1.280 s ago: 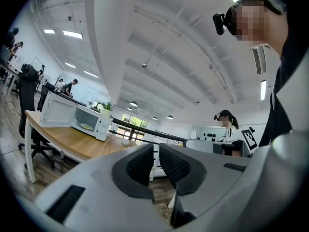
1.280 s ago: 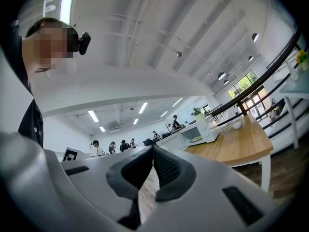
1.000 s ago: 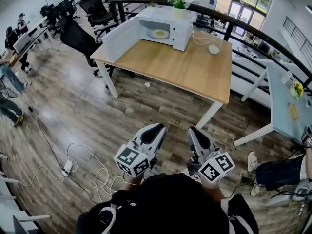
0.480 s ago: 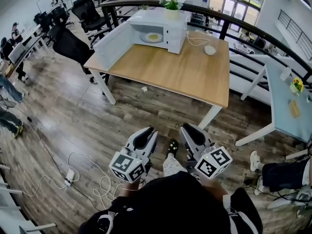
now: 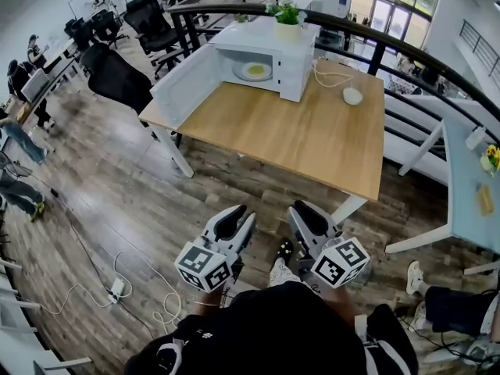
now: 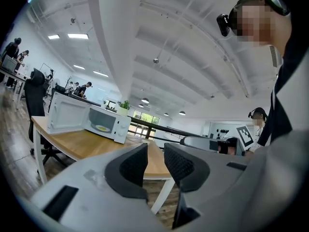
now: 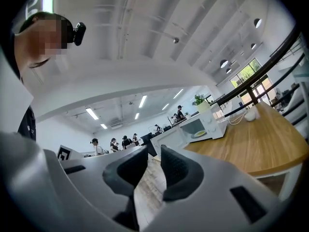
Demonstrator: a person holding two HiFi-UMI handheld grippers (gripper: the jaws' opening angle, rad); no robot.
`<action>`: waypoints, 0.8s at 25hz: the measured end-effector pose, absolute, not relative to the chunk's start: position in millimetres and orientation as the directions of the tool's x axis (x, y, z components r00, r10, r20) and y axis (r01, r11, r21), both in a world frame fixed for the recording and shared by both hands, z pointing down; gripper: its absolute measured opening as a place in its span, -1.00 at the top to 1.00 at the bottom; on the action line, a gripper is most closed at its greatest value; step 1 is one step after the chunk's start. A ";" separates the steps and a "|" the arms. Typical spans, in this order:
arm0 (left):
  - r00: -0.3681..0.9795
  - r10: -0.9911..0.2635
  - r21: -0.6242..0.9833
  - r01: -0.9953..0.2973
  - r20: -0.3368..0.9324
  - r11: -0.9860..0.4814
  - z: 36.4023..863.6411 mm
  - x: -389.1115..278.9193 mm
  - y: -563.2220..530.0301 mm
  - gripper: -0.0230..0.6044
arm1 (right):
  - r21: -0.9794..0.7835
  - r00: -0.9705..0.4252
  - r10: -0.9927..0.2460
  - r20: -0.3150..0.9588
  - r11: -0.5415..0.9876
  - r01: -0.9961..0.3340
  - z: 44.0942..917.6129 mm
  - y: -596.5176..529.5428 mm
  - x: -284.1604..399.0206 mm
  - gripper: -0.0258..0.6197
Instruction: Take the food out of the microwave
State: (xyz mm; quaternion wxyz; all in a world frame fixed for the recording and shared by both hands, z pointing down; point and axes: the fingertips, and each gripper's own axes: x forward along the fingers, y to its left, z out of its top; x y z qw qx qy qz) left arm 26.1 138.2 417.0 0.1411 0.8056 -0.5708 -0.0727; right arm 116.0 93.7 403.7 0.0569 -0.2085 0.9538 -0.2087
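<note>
The left tongs (image 5: 237,219) and right tongs (image 5: 305,214) are open just a little and hold nothing. The food (image 5: 255,70) sits in the microwave (image 5: 293,53), far ahead of them. Grabbed crooked, it could tip and spill.

The microwave (image 5: 275,47) is white and the food (image 5: 255,70) inside it yellow. The bench (image 5: 312,135) has a pale wood top, over a dark brown plank floor (image 5: 117,201). The left gripper (image 5: 236,214) and right gripper (image 5: 300,211) are grey with black-and-white markers.

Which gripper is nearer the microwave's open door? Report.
Left. The left gripper sits across the table from the microwave door, slightly rightward; the right gripper sits farther right. Both are well short of it.
</note>
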 end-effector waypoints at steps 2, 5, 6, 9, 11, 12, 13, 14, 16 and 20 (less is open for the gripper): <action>0.337 -0.940 0.312 -0.900 0.057 -0.304 417.4 19.3 120.1 0.65 | -0.426 -0.907 -0.421 -0.022 0.824 -0.372 403.6 73.4 109.8 0.70; 0.330 -0.941 0.326 -0.900 0.071 -0.291 417.0 10.4 93.0 0.63 | -0.438 -0.909 -0.417 -0.017 0.820 -0.368 404.3 43.8 101.9 0.68; 0.323 -0.943 0.330 -0.900 0.072 -0.283 416.7 6.9 84.3 0.63 | -0.442 -0.909 -0.416 -0.014 0.818 -0.367 404.6 34.3 99.5 0.68; 0.306 -0.949 0.336 -0.904 0.076 -0.265 416.4 -2.4 57.9 0.62 | -0.450 -0.910 -0.414 -0.016 0.816 -0.363 406.3 5.0 93.0 0.67; 0.304 -0.949 0.347 -0.902 0.082 -0.258 417.4 -6.1 43.0 0.61 | -0.458 -0.911 -0.411 -0.012 0.812 -0.361 409.2 -12.6 89.3 0.64; 0.302 -0.950 0.356 -0.899 0.082 -0.255 417.2 -8.6 36.4 0.60 | -0.461 -0.913 -0.408 -0.010 0.812 -0.358 410.3 -20.3 87.1 0.64; 0.296 -0.952 0.364 -0.898 0.079 -0.249 416.1 -12.0 29.7 0.60 | -0.464 -0.915 -0.404 -0.010 0.812 -0.354 410.6 -27.7 84.7 0.64; 0.288 -0.955 0.366 -0.898 0.076 -0.242 414.3 -15.9 22.9 0.60 | -0.465 -0.916 -0.400 -0.011 0.813 -0.350 410.9 -35.0 82.1 0.64; 0.267 -0.960 0.355 -0.908 0.078 -0.224 411.2 -23.4 10.7 0.60 | -0.472 -0.920 -0.393 -0.014 0.813 -0.340 413.0 -48.3 77.5 0.63; 0.231 -0.968 0.339 -0.922 0.099 -0.186 413.9 -34.7 -9.2 0.60 | -0.491 -0.925 -0.380 -0.007 0.807 -0.327 419.6 -73.3 70.3 0.62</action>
